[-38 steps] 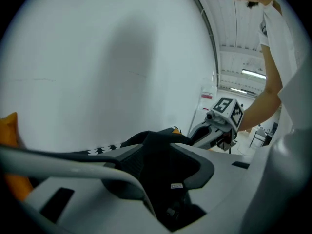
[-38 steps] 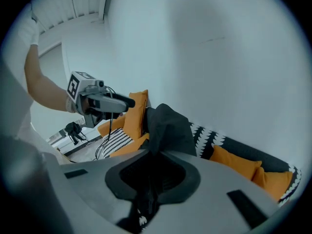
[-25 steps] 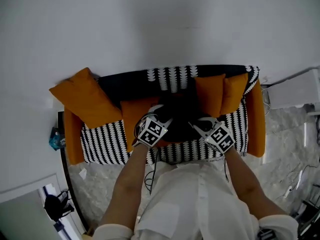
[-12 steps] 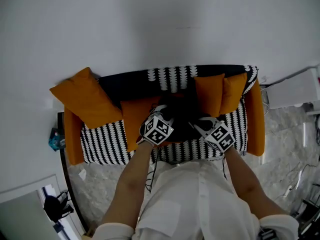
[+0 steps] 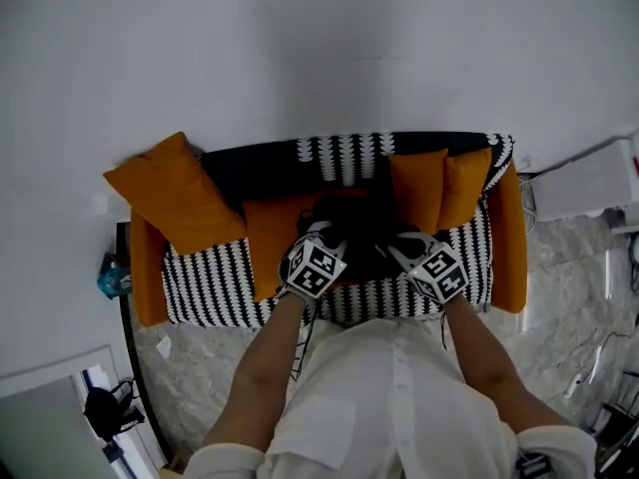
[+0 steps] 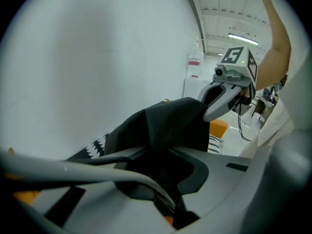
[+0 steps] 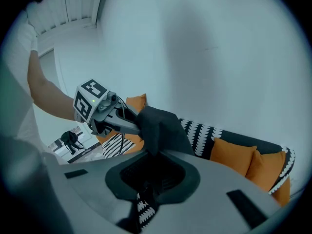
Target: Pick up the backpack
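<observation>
Two grippers work on one black backpack (image 5: 354, 218), which sits on the seat of a single sofa (image 5: 210, 282), near the middle and up against the backrest.

The left gripper (image 5: 321, 232) is at the backpack's left side. Its jaws are closing, and its own view shows a fold of the black fabric caught between them and drawn up into a ridge.

The right gripper (image 5: 401, 241) is at the backpack's right side. Its jaws are pressed nearly together, pinching black fabric of the same backpack. Each gripper view shows the other gripper at the far end of that raised fabric.

The sofa has black-and-white patterned upholstery and two orange armrests, one at each end.

Four orange cushions are counted:
- One large cushion (image 5: 172, 196) is propped at the left corner.
- One cushion (image 5: 272, 236) stands just left of the backpack.
- Two cushions (image 5: 419, 190) stand side by side just right of the backpack.

The sofa stands against a plain white wall (image 5: 300, 48), on a pale marbled floor (image 5: 190, 367).

Both of the person's forearms reach toward the sofa from the bottom of the head view, above a white shirt (image 5: 389, 407).
</observation>
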Demonstrator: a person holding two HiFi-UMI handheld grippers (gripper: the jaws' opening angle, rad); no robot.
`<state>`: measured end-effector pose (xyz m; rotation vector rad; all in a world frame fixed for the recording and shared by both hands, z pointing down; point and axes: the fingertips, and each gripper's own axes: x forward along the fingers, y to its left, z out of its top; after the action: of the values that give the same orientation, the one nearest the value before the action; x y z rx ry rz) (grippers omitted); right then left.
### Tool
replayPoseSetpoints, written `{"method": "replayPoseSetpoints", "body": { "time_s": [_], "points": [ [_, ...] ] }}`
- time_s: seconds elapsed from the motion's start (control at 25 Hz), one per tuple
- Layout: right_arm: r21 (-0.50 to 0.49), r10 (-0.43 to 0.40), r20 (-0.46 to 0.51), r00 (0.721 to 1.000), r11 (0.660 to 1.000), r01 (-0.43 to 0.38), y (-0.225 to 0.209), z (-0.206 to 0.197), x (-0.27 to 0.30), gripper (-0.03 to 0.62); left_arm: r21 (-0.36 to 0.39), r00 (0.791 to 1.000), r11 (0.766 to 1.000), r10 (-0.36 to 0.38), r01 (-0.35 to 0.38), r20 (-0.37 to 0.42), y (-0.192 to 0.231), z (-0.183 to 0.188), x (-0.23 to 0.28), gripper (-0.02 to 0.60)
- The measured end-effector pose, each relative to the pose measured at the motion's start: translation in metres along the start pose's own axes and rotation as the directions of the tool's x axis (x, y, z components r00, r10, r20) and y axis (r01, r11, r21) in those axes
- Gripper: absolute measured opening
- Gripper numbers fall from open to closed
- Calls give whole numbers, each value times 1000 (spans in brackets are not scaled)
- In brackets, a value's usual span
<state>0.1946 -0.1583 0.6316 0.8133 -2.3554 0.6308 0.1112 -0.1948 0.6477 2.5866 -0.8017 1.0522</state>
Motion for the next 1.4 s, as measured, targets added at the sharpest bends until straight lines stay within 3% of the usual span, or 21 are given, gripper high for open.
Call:
{"method": "replayPoseSetpoints", "body": {
  "time_s": [0.52, 0.92, 1.12, 1.4],
  "points": [
    [57, -7, 130, 992, 998, -1, 18, 40, -27, 41, -133, 989, 990, 64, -46, 130, -9, 31, -61, 58],
    [-28, 45, 199, 979, 999, -40, 42, 81, -46, 40, -192, 965, 977, 136, -93, 223, -9, 53, -116, 55],
    [-48, 55, 290, 955, 998, -43, 51, 116, -64, 40, -203, 936, 971, 186, -128, 300, -2, 80, -147, 55],
    [-104, 70, 441, 895, 994, -27, 58, 183, -94, 38, -195, 870, 962, 260, -193, 418, 18, 134, -193, 54]
  ]
}}
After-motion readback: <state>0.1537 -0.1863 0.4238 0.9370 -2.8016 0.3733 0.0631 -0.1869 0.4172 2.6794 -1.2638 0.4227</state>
